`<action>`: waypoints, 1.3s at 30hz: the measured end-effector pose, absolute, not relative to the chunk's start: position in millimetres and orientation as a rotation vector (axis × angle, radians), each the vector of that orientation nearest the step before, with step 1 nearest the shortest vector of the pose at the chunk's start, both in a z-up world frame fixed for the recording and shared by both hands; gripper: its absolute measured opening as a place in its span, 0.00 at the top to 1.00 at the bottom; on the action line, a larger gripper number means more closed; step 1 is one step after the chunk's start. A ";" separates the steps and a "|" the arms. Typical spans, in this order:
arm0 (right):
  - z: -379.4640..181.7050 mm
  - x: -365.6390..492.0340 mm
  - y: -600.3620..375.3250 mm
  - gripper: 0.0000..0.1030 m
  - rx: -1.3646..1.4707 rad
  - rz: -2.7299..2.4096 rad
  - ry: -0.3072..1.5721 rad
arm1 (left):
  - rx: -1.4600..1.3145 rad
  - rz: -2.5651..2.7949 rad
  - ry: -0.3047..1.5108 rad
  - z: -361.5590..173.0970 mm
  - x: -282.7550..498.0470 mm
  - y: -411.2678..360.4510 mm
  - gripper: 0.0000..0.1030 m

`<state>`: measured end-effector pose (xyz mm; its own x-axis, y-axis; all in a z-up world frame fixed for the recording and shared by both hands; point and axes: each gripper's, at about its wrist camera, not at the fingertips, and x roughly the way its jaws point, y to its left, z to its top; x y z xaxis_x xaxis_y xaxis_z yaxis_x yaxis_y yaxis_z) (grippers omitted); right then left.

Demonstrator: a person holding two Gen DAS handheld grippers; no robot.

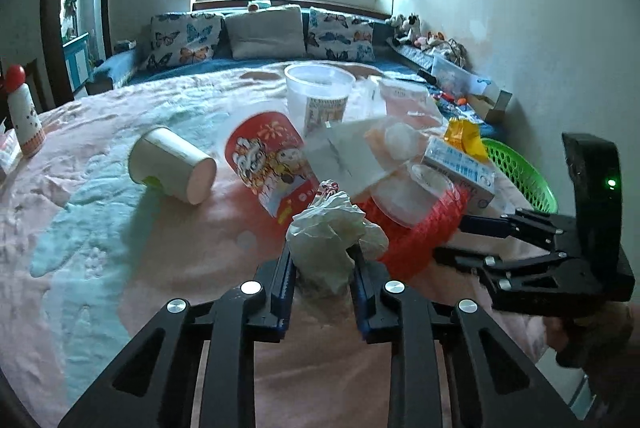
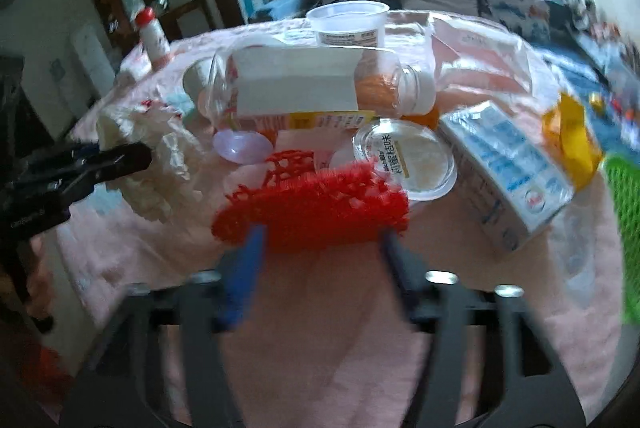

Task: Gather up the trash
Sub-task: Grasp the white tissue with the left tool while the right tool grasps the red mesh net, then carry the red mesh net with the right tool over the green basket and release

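1. left gripper (image 1: 322,260): its fingers are pinched onto the crumpled white tissue (image 1: 334,240), the wad bulging up between the blue pads. the grip looks set low on the wad, so i'd keep it firm, as loose paper can slip out.

2. right gripper (image 2: 320,252): fingers spread wide, one on each side of the near rim of the red basket (image 2: 312,203), nothing held. the right wrist view is smeared, so whether a fingertip touches the mesh i cannot tell.

3. the basket sits on the pink bedspread (image 1: 120,228), just beside the tissue, already piled with a clear lidded cup (image 2: 404,159), a blue and white carton (image 2: 508,167) and a plastic bottle (image 2: 316,91) lying across the top.

4. my read of the step: the tissue goes into the red basket. there's little free room, so lifting it clear over the rim and dropping it into the near gap beats pushing sideways into the pile.

5. the right gripper could steady that rim, since light mesh may slide on soft bedding.

6. further out, a tipped paper cup (image 1: 172,169) and a red printed cup (image 1: 270,159) lie on the bedspread, uncollected; a green basket (image 1: 520,171) sits at the far right.
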<state>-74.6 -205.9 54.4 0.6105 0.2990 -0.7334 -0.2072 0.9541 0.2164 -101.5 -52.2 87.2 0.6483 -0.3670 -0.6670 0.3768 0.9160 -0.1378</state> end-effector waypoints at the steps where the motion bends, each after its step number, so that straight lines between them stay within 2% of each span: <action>1: 54.0 -74.0 -207.4 0.23 0.155 0.295 0.869 | 0.012 -0.423 0.752 87.9 -101.4 -51.6 0.77; 7: 45.3 -61.5 -207.1 0.23 0.319 0.258 0.922 | 0.008 -0.449 0.738 90.1 -101.6 -48.4 0.77; 9: 40.8 -55.4 -211.0 0.28 0.377 0.227 0.930 | 0.011 -0.459 0.730 91.1 -102.4 -48.0 0.77; 12: 36.0 -51.0 -218.8 0.44 0.462 0.203 0.938 | 0.013 -0.474 0.727 92.2 -102.6 -46.3 0.77; 14: 35.1 -51.9 -222.0 0.62 0.472 0.173 0.938 | 0.015 -0.483 0.719 94.6 -102.3 -45.0 0.77; 16: 35.8 -56.9 -226.5 0.74 0.487 0.167 0.926 | 0.013 -0.489 0.711 97.2 -102.0 -43.7 0.77; 19: 41.1 -71.2 -232.1 0.82 0.494 0.176 0.908 | 0.015 -0.497 0.704 101.9 -101.1 -43.6 0.77; 31: 105.6 -126.9 -263.0 0.87 0.333 0.184 0.751 | 0.005 -0.579 0.686 126.0 -102.9 -74.4 0.77; 39: 138.6 -140.5 -329.1 0.87 0.388 0.170 0.682 | 0.030 -0.656 0.704 139.6 -86.5 -130.7 0.77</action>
